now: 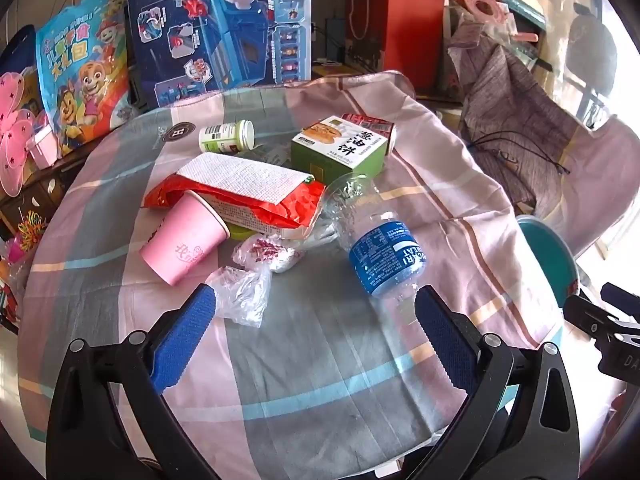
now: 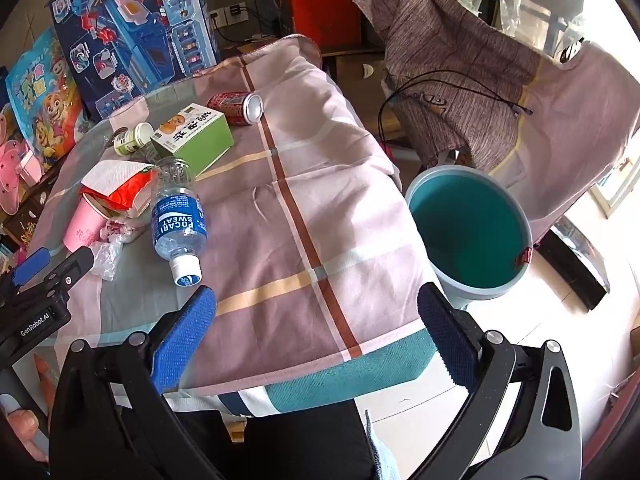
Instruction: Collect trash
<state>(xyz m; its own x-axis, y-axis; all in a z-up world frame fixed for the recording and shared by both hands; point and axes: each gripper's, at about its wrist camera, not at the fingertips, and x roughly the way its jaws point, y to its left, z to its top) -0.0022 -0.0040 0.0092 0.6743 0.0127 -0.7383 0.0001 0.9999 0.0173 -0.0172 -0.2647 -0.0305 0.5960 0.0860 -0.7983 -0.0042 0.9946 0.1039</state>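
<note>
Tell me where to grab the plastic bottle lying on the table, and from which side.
Grip the plastic bottle across its blue-labelled middle, probably from above, fingers on either long side. It lies flat on the tablecloth, white cap toward you, and the clear far end looks crumpled against the red wrapper. The label section is the roundest, firmest span. Both the left gripper and the right gripper are open and empty.

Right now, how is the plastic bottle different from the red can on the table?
The plastic bottle is clear with a blue label and a white cap; the red can is opaque metal with a silver end showing. The bottle lies near the front by the pink cup; the can lies farther back, behind the green box. The bottle looks longer than the can. Both lie on their sides on the checked cloth, and neither is held.
</note>
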